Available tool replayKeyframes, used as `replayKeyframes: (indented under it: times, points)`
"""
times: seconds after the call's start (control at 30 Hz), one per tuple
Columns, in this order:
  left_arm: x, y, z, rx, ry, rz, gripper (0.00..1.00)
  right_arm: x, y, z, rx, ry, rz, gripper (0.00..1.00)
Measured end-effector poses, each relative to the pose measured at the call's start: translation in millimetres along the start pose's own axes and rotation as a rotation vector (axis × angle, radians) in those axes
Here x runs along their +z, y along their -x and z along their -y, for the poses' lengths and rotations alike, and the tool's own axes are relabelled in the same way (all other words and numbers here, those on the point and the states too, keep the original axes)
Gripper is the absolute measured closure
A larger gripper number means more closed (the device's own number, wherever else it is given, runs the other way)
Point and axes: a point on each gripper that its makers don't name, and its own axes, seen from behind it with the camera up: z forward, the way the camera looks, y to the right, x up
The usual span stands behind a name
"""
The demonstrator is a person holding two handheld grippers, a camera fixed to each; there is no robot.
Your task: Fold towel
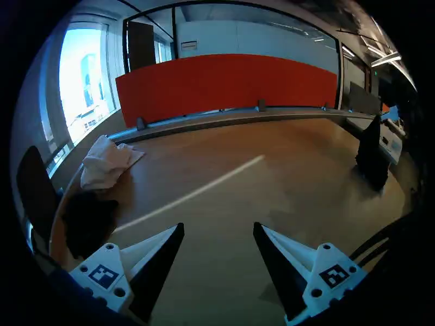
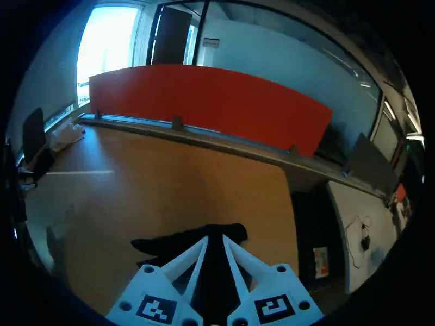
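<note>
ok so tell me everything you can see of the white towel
The white towel is soft, thick-looking cloth bunched into a loose rumpled heap, not neatly folded. It lies on the wooden table near its edge by the window, one flat corner spread toward the orange divider. Nothing but the table seems to touch it.

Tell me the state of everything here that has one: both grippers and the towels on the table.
left gripper: jaws open, holding nothing.
right gripper: jaws shut on the black towel.
black towel: bunched and not folded, lying on the table.
white towel: crumpled heap near the table's far corner, untouched.
</note>
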Motion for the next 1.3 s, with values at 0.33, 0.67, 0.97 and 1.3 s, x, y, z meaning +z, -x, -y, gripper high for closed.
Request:
replayKeyframes:
  times: [0.33,0.67,0.97,1.3]
  points:
    - [-2.7,-0.7,-5.4,0.010,0.010,-0.003,0.06,-16.1,54.6,-23.3,0.028,0.044,0.070,0.93]
    - [-5.8,0.5,-4.5,0.015,0.009,-0.002,0.05,-23.1,112.3,-39.9,0.092,0.083,0.143,0.93]
    - [-7.5,1.7,-4.1,0.023,0.008,0.003,0.05,-20.6,157.8,-45.6,0.150,0.104,0.205,0.93]
    - [-10.3,2.6,-2.0,0.026,0.003,0.006,0.06,-13.4,193.4,-44.7,0.187,0.113,0.266,0.93]
